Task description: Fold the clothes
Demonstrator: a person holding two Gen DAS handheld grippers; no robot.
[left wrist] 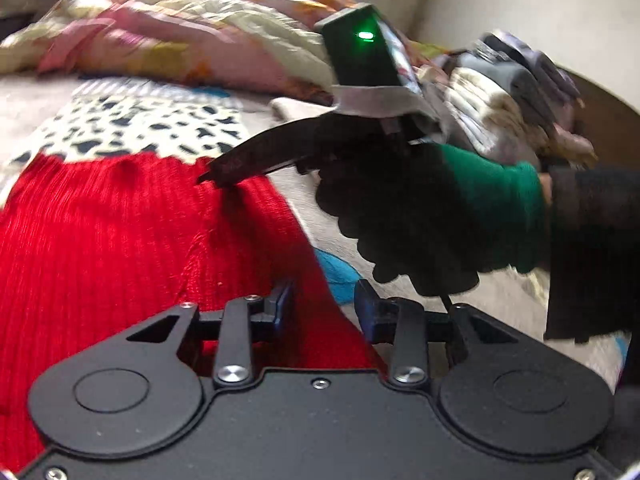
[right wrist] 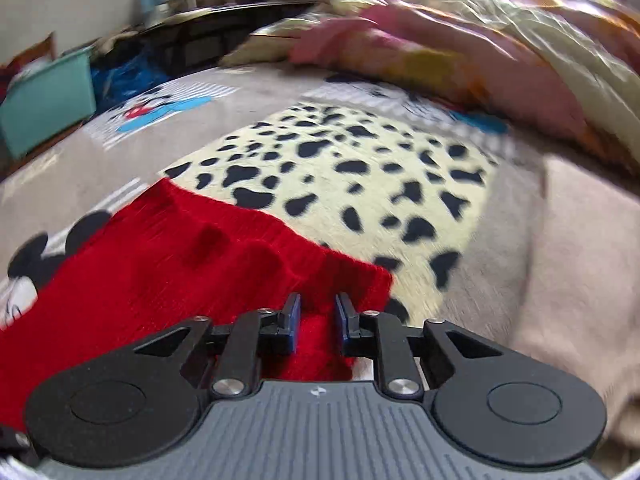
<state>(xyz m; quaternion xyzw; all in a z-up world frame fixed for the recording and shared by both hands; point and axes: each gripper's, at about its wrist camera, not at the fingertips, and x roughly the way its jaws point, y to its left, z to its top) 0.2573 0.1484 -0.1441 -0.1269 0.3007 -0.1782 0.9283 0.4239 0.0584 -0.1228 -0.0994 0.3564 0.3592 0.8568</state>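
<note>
A red ribbed knit garment [left wrist: 120, 240] lies spread on the bed, its far edge over a cream cloth with black spots [left wrist: 140, 128]. My left gripper [left wrist: 324, 306] sits low over the knit's right edge, which runs between its jaws; the pads stand apart and do not visibly press it. A person's black-and-green gloved hand [left wrist: 400, 208] holds my right gripper [left wrist: 214, 174], which pinches the knit's far edge. In the right wrist view the red knit [right wrist: 180, 272] is bunched between the right gripper [right wrist: 318, 316] and its narrow jaws, over the spotted cloth [right wrist: 340, 172].
A crumpled pink, yellow and cream quilt [left wrist: 180, 28] lies along the far side of the bed. A pile of folded clothes [left wrist: 500, 96] sits behind the right hand. A cartoon-print bedsheet [right wrist: 240, 92] covers the bed, and a teal box [right wrist: 48, 104] stands beyond its left edge.
</note>
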